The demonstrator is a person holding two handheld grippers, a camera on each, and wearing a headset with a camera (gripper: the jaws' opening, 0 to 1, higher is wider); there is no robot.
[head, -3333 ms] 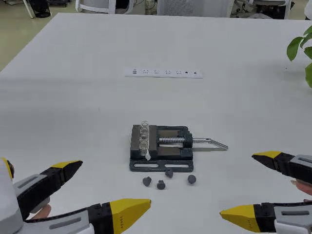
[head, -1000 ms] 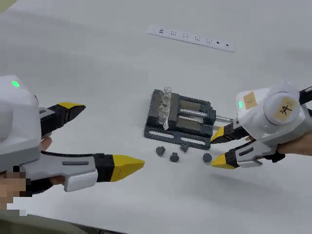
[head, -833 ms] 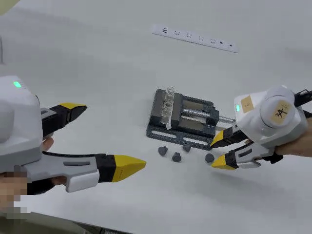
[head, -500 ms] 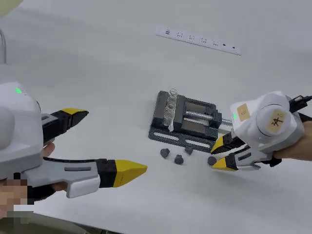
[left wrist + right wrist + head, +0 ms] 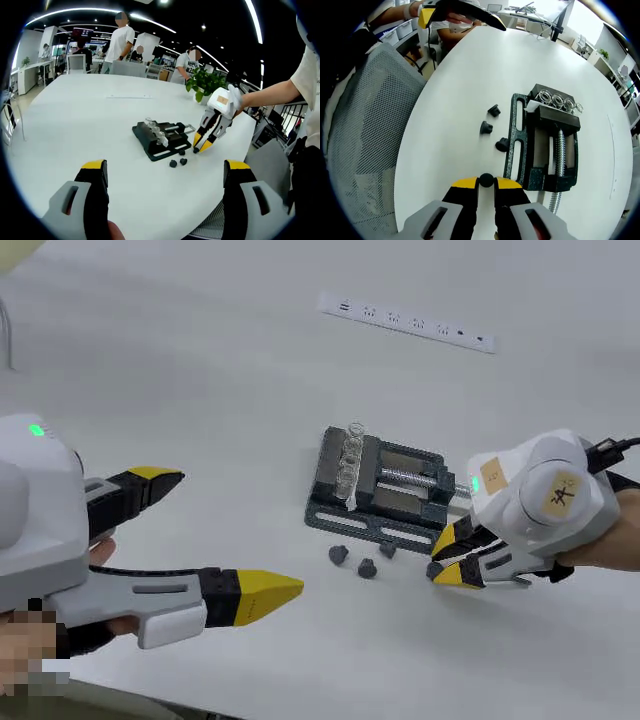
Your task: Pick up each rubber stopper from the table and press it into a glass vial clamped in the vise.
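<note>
We are pinching a rubber stopper [image 5: 486,179] in the right gripper [image 5: 486,184], bottom centre, beside the vise [image 5: 540,117]; our left gripper [image 5: 238,530] is gaping wide.

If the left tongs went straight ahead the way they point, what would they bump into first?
Probably the nearest rubber stopper, lying just before the vise. The left tongs are wide open and their height is hard to judge, so they might pass over it.

Dark metal vise [image 5: 392,502] flat on the table [image 5: 200,360], four clear glass vials [image 5: 350,453] upright in a row between its jaws, mouths open, three dark rubber stoppers [image 5: 367,567] loose just before its base, fourth stopper [image 5: 486,179] seemingly nipped in the right gripper [image 5: 486,183] tips, near the screw end.
</note>
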